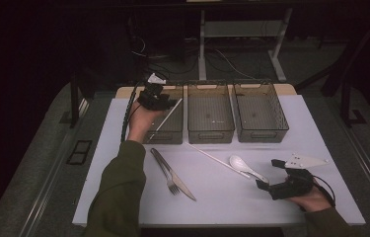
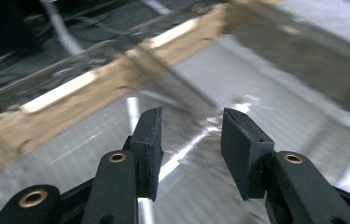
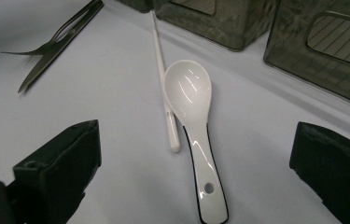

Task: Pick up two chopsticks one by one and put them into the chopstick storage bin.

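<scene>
Sorting cutlery, the left gripper (image 1: 159,98), jaws parted, probably just released the chopstick (image 1: 165,120) into the left bin (image 1: 178,138); retreat upward cleanly.

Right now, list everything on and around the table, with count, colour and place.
bins: three, clear smoky grey, in a row at the table's far edge
chopsticks: two, white, one slanting in the left bin, one lying on the table
spoon: one, white, beside the table chopstick
fork: one, metal, near the table's middle-left
knife: one, metal, crossing the fork
table: one, white top
left hand-held gripper: open, over the left bin
right hand-held gripper: open, either side of the spoon handle
</scene>
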{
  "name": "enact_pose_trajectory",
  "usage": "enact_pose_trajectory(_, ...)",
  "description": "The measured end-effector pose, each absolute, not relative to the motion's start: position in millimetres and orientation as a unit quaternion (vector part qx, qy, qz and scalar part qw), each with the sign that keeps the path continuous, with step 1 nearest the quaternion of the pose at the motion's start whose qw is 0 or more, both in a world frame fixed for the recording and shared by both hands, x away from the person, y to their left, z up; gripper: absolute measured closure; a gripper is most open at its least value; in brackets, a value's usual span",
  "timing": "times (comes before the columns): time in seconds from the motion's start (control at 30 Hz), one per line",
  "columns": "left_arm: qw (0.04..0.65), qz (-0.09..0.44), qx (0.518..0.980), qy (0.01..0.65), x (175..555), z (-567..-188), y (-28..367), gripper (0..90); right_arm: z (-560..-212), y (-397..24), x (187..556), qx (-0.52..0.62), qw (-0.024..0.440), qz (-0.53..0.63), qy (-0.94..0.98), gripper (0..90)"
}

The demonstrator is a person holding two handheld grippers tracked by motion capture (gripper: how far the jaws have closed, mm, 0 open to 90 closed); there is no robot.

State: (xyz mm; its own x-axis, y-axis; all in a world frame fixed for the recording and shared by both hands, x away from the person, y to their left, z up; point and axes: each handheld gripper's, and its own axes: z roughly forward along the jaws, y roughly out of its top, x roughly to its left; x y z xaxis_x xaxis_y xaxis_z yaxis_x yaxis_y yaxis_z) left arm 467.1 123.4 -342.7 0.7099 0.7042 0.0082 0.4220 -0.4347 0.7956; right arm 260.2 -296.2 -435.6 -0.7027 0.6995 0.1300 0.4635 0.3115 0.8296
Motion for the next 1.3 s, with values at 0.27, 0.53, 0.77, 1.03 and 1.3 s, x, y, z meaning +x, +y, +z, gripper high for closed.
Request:
enact_pose_trajectory(0.27,0.417,0.142,0.864,0.242,420.6,-343.9,101.5,82.8,-435.6,-296.4,260.2,0.366,0.129,0.459,0.799,2.0)
enact_pose_trajectory(0.53,0.39,0.107,0.894,0.195,396.4,-379.0,76.7,88.5,-435.5,-296.9,260.2,0.368,0.129,0.458,0.799,2.0)
enact_pose_trajectory(0.77,0.358,0.104,0.908,0.191,395.3,-409.1,54.4,88.5,-435.6,-297.0,260.3,0.368,0.128,0.458,0.799,2.0)
enact_pose_trajectory(1.03,0.32,0.132,0.919,0.19,398.6,-430.7,35.2,88.6,-435.4,-297.8,260.3,0.367,0.128,0.459,0.799,2.0)
enact_pose_trajectory(1.3,0.312,0.119,0.921,0.202,402.7,-440.7,37.4,88.6,-435.2,-297.9,260.2,0.367,0.128,0.46,0.798,2.0)
